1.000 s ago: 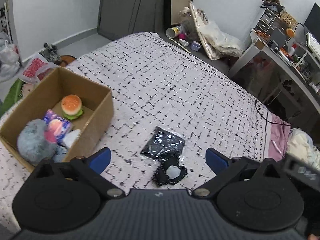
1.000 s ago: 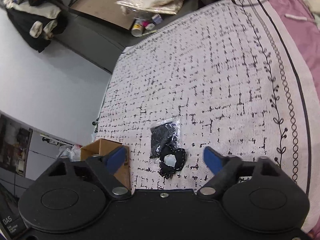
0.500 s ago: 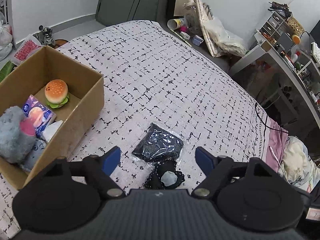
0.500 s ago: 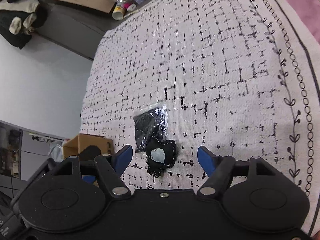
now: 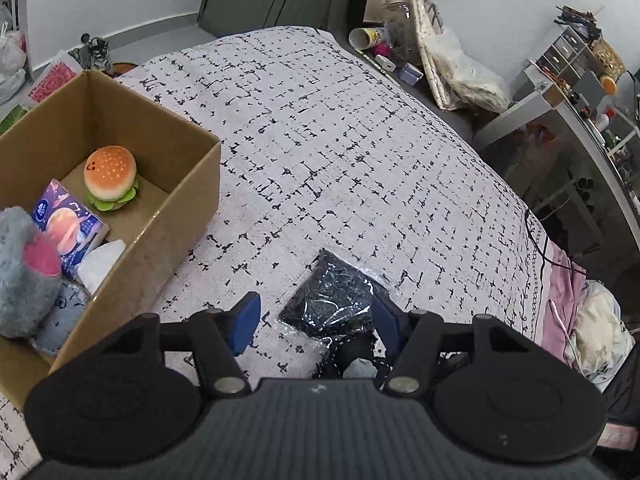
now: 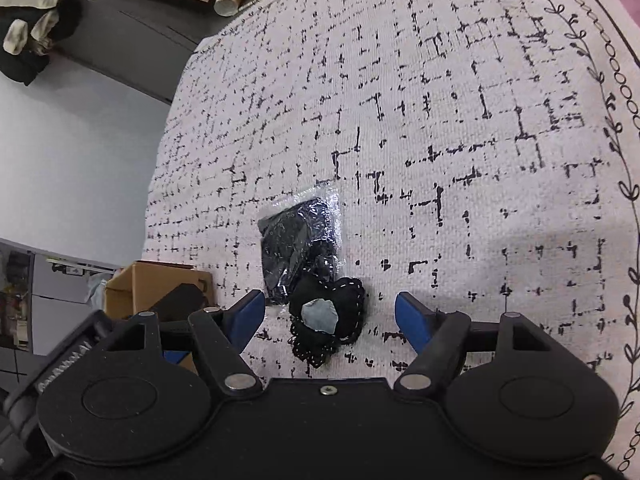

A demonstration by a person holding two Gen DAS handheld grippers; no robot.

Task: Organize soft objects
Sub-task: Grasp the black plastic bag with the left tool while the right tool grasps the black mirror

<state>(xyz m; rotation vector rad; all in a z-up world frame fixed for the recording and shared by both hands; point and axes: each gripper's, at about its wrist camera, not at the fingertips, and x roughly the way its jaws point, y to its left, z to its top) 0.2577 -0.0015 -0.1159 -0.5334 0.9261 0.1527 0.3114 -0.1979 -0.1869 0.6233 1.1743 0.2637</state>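
A black packet in clear plastic (image 5: 332,296) (image 6: 296,240) lies on the patterned bedspread (image 5: 340,152). A black heart-shaped plush with a grey patch (image 6: 328,320) (image 5: 356,360) touches the packet's near end. My left gripper (image 5: 316,312) hangs low over the packet with its jaws closing. The packet sits between the blue pads, and the left pad is still apart from it. My right gripper (image 6: 330,304) is open and straddles the heart plush without touching it. The cardboard box (image 5: 168,216) at left holds a burger toy (image 5: 110,178), a tissue pack (image 5: 70,228) and a grey plush (image 5: 20,276).
A cluttered desk (image 5: 580,92) stands beyond the bed's right side. Bags and a cup (image 5: 364,36) lie on the floor at the far edge. Pink cloth (image 5: 560,292) hangs off the right edge. The box (image 6: 152,284) shows at the lower left of the right wrist view.
Both grippers have sunk closer to the bed and the two black items. The left jaws have narrowed around the packet. The right jaws stand about as wide as before.
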